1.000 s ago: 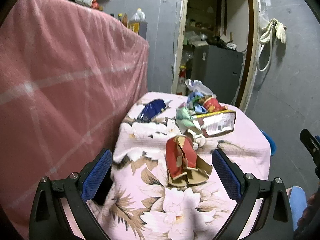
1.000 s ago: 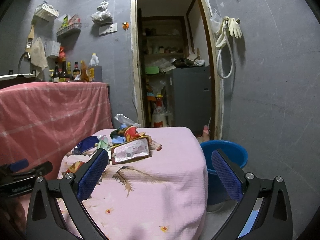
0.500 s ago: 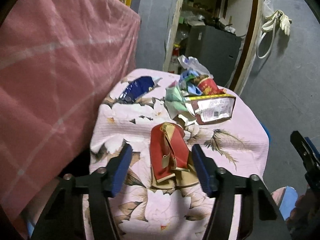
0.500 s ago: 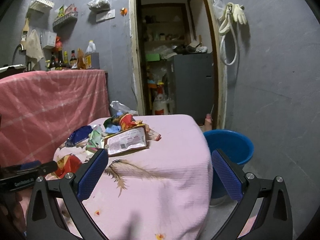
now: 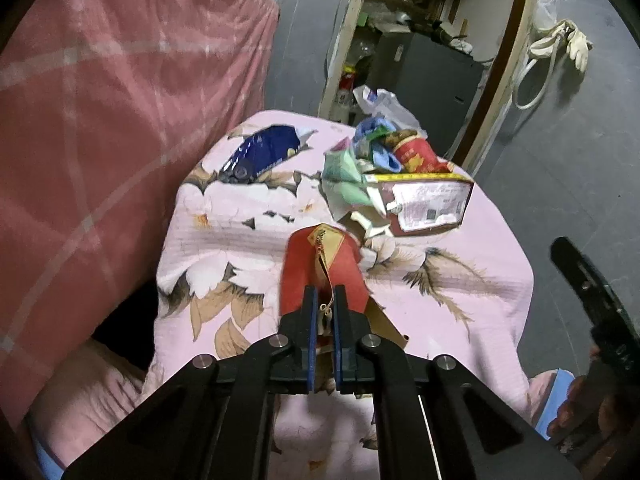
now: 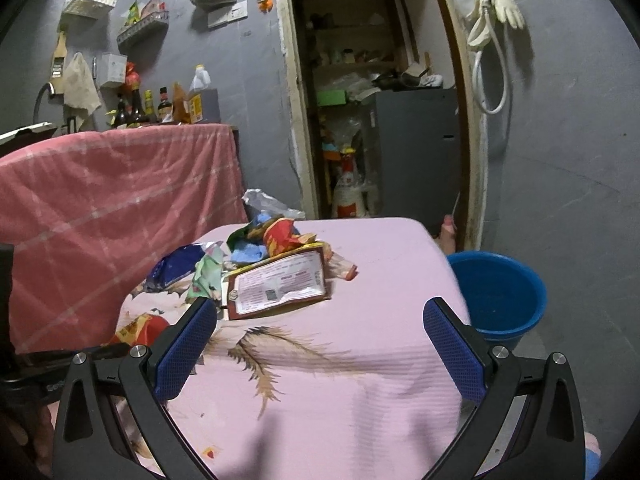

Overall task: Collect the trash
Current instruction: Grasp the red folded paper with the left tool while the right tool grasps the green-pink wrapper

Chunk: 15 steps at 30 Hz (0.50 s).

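My left gripper [image 5: 324, 300] is shut on the near end of a crumpled red and gold wrapper [image 5: 320, 268] lying on the pink flowered tablecloth [image 5: 224, 248]. The wrapper also shows at the left of the right wrist view [image 6: 140, 328]. Beyond it lie a flat red-edged packet with a white label [image 5: 428, 204], [image 6: 276, 284], a blue foil bag [image 5: 260, 154] and a heap of crumpled wrappers [image 5: 384, 148], [image 6: 272, 236]. My right gripper [image 6: 320, 344] is open and empty above the table's near edge. A blue bucket [image 6: 500, 292] stands on the floor right of the table.
A pink checked cloth [image 5: 100, 120] covers a tall surface left of the table. An open doorway [image 6: 376, 120] with a grey cabinet is behind. Bottles [image 6: 168, 104] stand along the back wall. A hose and glove [image 6: 492, 40] hang on the right wall.
My left gripper has moved down and forward over the red wrapper and closed on it. My right gripper has moved closer to the table and stayed open.
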Motion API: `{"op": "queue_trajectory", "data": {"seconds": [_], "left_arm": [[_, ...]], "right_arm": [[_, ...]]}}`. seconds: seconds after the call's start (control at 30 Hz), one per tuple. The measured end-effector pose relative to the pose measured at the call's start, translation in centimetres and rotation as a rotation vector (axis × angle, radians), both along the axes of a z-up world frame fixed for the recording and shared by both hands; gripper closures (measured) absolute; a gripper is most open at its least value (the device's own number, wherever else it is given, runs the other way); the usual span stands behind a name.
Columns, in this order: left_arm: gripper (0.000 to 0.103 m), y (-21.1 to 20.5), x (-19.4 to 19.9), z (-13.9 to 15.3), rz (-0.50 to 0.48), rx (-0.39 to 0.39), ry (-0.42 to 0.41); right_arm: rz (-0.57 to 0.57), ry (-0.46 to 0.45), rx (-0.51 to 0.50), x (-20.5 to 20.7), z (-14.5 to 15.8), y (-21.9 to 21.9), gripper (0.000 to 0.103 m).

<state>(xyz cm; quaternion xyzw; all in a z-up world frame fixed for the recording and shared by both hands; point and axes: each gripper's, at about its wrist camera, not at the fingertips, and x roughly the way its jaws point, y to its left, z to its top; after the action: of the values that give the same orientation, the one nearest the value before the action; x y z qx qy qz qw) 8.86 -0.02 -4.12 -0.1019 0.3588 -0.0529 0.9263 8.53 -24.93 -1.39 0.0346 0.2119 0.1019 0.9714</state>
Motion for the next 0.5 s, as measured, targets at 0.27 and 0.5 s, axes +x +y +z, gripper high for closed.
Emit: {"op": "queue_trajectory", "data": {"seconds": [0.27,0.5], "left_arm": [[0.099,1.7,0.8,0.5,0.073,-0.015,-0.032],[0.099,3.4,1.6,1.1,0.118,-0.020,-0.076]], "right_arm": [[0.101,0.059,0.036,2.5,-0.4,2.2,0.000],[0.200,0.122,0.037,4.9,-1.1,5.0,0.029]]}}
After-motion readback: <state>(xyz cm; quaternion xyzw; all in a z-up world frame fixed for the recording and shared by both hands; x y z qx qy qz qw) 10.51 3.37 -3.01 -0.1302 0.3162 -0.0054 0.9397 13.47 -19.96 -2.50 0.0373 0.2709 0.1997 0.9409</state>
